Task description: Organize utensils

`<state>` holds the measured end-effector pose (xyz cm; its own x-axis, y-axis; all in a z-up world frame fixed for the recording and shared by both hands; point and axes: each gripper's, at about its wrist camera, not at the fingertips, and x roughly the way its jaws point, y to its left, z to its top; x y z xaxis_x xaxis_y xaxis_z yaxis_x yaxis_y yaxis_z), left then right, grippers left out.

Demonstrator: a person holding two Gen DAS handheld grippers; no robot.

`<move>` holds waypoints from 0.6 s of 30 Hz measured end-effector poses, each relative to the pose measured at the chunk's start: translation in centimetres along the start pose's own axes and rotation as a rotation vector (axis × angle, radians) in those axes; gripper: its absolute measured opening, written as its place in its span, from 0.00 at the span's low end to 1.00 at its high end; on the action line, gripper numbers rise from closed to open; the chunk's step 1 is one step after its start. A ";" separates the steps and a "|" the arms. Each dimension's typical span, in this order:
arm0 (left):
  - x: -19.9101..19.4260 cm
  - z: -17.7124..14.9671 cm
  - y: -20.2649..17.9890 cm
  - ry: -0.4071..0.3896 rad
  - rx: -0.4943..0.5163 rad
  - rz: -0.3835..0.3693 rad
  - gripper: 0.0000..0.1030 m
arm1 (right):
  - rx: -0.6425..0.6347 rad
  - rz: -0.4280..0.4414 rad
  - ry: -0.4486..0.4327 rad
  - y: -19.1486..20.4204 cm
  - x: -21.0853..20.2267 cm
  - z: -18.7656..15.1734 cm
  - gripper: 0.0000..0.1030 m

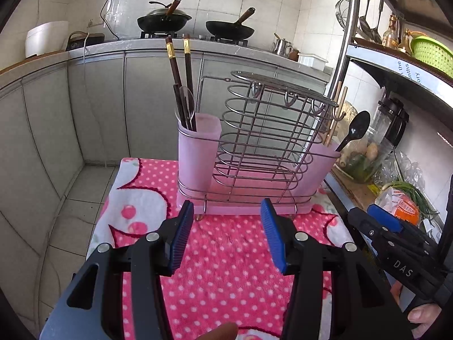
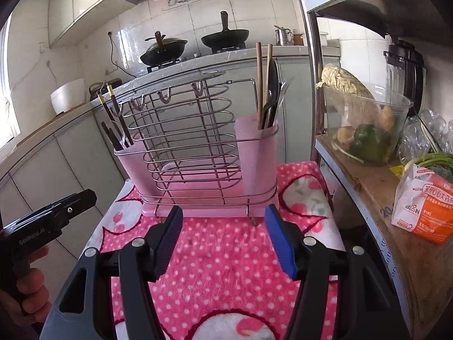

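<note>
Both tools (image 1: 226, 212) (image 2: 223, 221) (jaws apart) face wire rack (image 1: 263, 141); woks (image 1: 164, 19) behind.

"DAS" in white on the black body of the right gripper (image 1: 376, 221), "GenRoboAI" on the black body of the left gripper (image 2: 69, 204), "2020" partly legible on the orange-and-white bag (image 2: 421, 206) right of the right gripper, its other print unreadable

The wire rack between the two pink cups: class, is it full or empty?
Empty. The wire rack holds nothing between its bars; utensils stand only in the pink cups at either end.
</note>
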<state>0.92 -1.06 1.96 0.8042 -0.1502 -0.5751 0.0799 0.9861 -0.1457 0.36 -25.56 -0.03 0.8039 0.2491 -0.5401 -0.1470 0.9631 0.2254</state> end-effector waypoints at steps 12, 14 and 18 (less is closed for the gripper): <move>0.2 -1.1 -1.0 0.014 0.049 0.034 0.48 | -0.042 -0.033 0.003 1.2 -0.3 -0.6 0.58; 0.2 -1.2 -1.1 0.013 0.056 0.037 0.48 | -0.051 -0.037 0.006 1.4 -0.2 -0.6 0.58; 0.4 -1.4 -1.1 0.019 0.054 0.040 0.48 | -0.062 -0.046 0.011 1.7 0.1 -0.7 0.58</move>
<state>0.37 -2.28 0.79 0.7959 -0.1113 -0.5951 0.0802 0.9937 -0.0785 -0.27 -23.82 -0.28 0.8040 0.2055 -0.5581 -0.1459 0.9779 0.1499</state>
